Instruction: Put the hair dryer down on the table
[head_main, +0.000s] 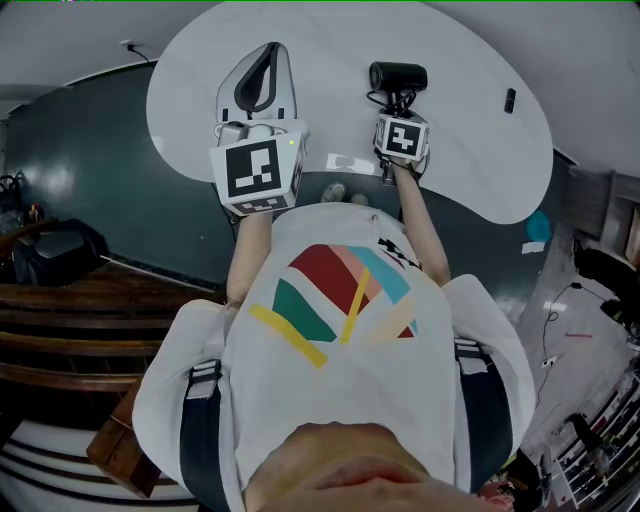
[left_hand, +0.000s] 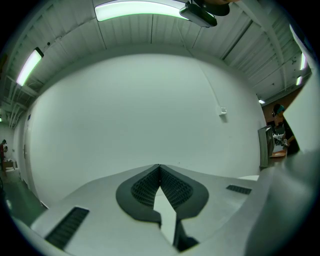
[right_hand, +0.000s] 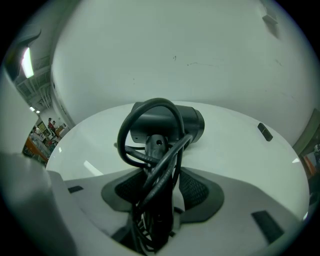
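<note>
A black hair dryer is over the white oval table, right of its middle. My right gripper is shut on its handle, with loops of the black cord caught between the jaws too. In the right gripper view the barrel lies crosswise just beyond the gripper, low over the tabletop; whether it touches I cannot tell. My left gripper hovers over the table's left part, jaws tip to tip with nothing in them. It points at a plain white wall.
A small dark object lies on the table's far right part. Dark floor surrounds the table. Wooden steps and a black bag are at the left. Cables and clutter line the right side.
</note>
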